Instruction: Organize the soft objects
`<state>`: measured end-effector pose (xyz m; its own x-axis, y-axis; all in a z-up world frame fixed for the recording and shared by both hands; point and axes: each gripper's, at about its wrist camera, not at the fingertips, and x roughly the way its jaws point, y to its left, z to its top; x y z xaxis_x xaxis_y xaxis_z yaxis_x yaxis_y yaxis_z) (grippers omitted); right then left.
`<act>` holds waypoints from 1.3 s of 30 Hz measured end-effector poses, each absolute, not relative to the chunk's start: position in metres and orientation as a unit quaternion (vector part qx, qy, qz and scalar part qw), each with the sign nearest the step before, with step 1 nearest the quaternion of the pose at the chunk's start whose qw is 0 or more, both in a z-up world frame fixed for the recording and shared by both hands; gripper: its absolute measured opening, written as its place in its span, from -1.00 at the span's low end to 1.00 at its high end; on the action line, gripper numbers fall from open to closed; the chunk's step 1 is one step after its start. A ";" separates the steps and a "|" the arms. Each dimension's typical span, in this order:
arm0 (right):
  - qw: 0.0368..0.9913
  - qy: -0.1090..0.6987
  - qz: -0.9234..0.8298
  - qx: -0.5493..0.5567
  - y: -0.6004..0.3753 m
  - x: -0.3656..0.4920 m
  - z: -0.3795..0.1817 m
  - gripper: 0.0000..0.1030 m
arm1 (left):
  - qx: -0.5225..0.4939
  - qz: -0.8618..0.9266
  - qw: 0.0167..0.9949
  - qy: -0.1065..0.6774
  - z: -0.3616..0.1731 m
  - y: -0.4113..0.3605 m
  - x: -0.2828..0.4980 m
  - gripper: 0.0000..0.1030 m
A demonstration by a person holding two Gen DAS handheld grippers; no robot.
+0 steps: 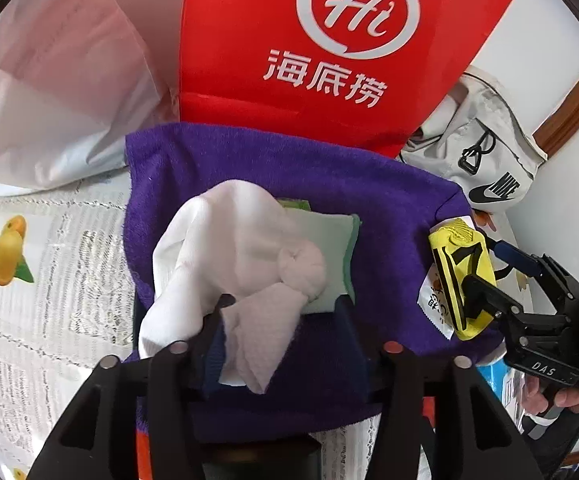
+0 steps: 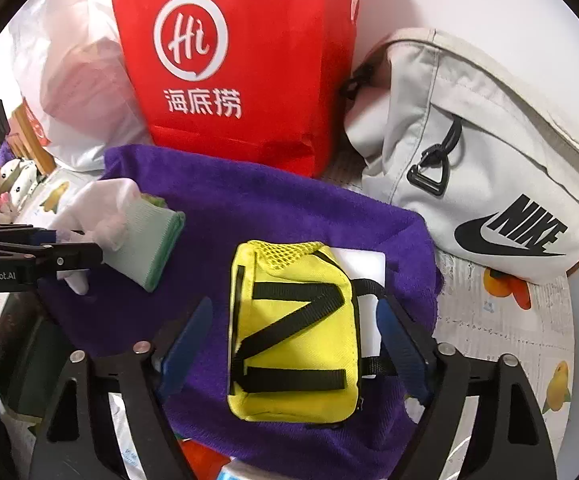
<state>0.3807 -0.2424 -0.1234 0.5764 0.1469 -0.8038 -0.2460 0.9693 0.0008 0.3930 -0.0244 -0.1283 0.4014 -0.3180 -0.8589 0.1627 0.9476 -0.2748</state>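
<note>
Purple towel [image 1: 257, 168], frame centre: white cloth [image 1: 225, 248] over green pad [image 1: 329, 248]. Left gripper [image 1: 285, 312] fingers spread, cloth lying loose between. Right gripper [image 2: 293, 336] fingers spread astride yellow pouch [image 2: 293, 336], not pressing. Red bag [image 2: 241, 60] behind, upper frame.

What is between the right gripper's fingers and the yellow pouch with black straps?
Nothing visible. The yellow fabric pouch with black straps lies on the purple towel directly between the right gripper fingers, which stand open on either side. Only a white card shows from beneath the pouch.
</note>
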 end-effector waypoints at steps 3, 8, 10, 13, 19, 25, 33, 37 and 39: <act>0.892 0.436 0.109 -0.050 -0.244 0.375 -0.116 0.64 | -0.068 -0.140 0.838 0.523 -0.121 -0.022 0.387 0.23; 0.905 0.411 0.105 -0.032 -0.251 0.354 -0.101 0.64 | -0.075 -0.129 0.844 0.516 -0.111 -0.011 0.375 0.25; 0.909 0.402 0.106 -0.024 -0.252 0.345 -0.094 0.64 | -0.076 -0.124 0.846 0.512 -0.105 -0.006 0.368 0.25; 0.913 0.394 0.109 -0.013 -0.252 0.329 -0.086 0.64 | -0.081 -0.122 0.853 0.501 -0.093 0.004 0.352 0.25; 0.915 0.390 0.108 -0.007 -0.250 0.286 -0.078 0.63 | -0.074 -0.107 0.866 0.483 -0.078 0.017 0.315 0.25; 0.908 0.400 0.126 -0.010 -0.241 0.239 -0.082 0.27 | -0.083 -0.102 0.872 0.472 -0.073 0.028 0.273 0.25; 0.895 0.421 0.143 -0.039 -0.212 0.168 -0.096 0.08 | -0.095 -0.101 0.877 0.460 -0.077 0.043 0.225 0.25; 0.888 0.430 0.157 -0.041 -0.205 0.130 -0.106 0.07 | -0.104 -0.107 0.876 0.458 -0.084 0.048 0.205 0.25; 0.886 0.438 0.151 -0.039 -0.207 0.121 -0.115 0.07 | -0.105 -0.108 0.875 0.460 -0.088 0.049 0.199 0.25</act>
<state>0.1213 -0.2069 -0.1151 0.5714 0.2333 -0.7868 -0.3015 0.9514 0.0632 0.1989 0.0494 -0.0878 0.5530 -0.2866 -0.7823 0.0930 0.9543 -0.2839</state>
